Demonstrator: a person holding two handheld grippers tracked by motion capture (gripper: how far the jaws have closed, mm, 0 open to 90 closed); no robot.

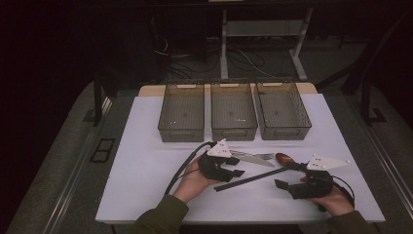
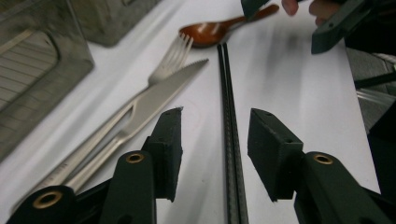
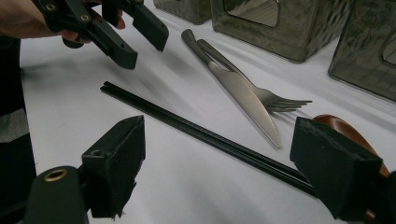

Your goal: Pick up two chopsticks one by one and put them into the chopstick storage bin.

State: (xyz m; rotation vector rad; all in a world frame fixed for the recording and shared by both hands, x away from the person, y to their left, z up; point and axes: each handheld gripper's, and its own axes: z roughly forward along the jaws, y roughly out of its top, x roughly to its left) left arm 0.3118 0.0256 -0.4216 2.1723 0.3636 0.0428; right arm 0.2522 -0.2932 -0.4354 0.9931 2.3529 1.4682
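Note:
A pair of black chopsticks [image 1: 248, 179] [image 2: 228, 93] [image 3: 196, 130] lies slanted on the white table. My left gripper [image 1: 235, 168] [image 2: 215, 119] is low over their near end, one jaw on each side, with a gap to each pad, so it is open. My right gripper [image 1: 287, 176] [image 3: 219, 128] stands wide open astride their far end without touching them. A steel knife [image 1: 253, 158] [image 2: 159, 95] [image 3: 247, 102] and fork [image 2: 175, 53] [image 3: 280, 100] lie together just beyond. A brown wooden spoon [image 1: 283, 158] [image 2: 210, 31] [image 3: 345, 130] rests to their right.
Three smoky transparent bins [image 1: 181, 132] [image 1: 234, 132] [image 1: 285, 132] stand side by side at the back of the white table top [image 1: 146, 185]. The floor drops away past the table's edges on both sides.

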